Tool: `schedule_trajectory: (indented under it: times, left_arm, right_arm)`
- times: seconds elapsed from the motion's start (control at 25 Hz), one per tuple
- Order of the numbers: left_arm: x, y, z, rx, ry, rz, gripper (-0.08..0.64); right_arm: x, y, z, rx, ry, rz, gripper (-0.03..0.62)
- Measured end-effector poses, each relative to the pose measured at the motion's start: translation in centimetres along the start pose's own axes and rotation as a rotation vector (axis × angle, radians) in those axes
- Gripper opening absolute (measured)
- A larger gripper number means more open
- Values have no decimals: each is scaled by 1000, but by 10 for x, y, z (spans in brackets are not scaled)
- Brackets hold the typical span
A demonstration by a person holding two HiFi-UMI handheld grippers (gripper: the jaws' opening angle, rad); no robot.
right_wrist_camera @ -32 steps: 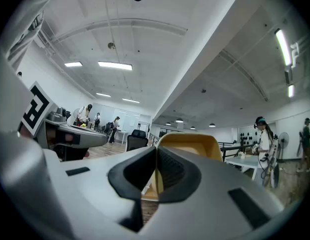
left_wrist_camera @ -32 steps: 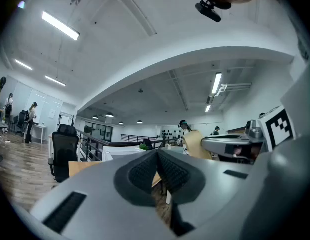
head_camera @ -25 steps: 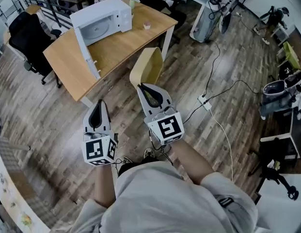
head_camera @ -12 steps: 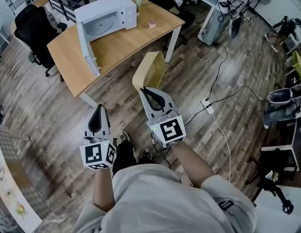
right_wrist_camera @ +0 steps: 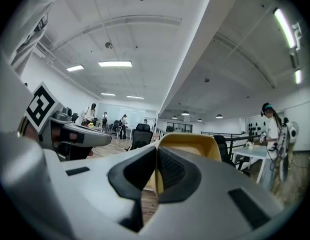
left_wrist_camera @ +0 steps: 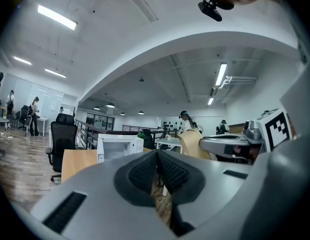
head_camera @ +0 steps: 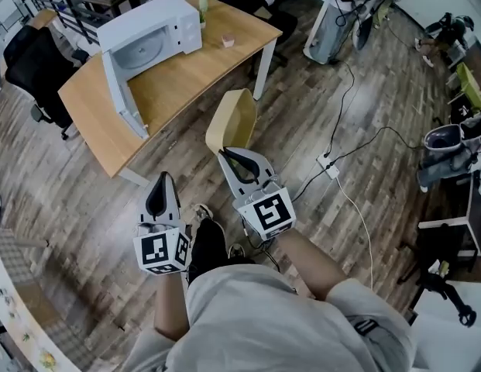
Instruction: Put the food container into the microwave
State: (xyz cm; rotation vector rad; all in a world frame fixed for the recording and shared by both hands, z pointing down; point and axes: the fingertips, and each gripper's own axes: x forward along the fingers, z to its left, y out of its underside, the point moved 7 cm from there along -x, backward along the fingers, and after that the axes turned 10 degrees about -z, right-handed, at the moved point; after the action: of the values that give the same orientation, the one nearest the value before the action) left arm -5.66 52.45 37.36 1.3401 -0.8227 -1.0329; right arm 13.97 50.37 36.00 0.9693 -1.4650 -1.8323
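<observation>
The person stands on the wood floor, well short of the table point(head_camera: 186, 76). The right gripper point(head_camera: 225, 153) is pinching the rim of the yellow food container point(head_camera: 232, 118), which is held out in the air, tilted on edge. The left gripper point(head_camera: 163, 178) hangs beside it with its jaws pressed together on nothing. The white microwave point(head_camera: 151, 33) sits at the far left on the table, its door point(head_camera: 120, 103) swung open.
</observation>
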Motion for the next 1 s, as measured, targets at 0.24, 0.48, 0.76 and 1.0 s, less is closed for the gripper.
schedule_trajectory:
  times: [0.24, 0.48, 0.76, 1.0]
  left_arm:
    - [58, 12, 19, -21, 39, 13, 12]
    - [133, 14, 52, -42, 83, 15, 12]
    - [206, 18, 86, -67, 133, 22, 12]
    - [246, 24, 105, -78, 155, 34, 12]
  right_arm:
    - [45, 12, -30, -31, -2, 22, 17]
    - [104, 34, -60, 8, 29, 48, 17]
    - [164, 42, -90, -49, 2, 102, 17]
    - [202, 59, -108, -20, 21, 103, 17]
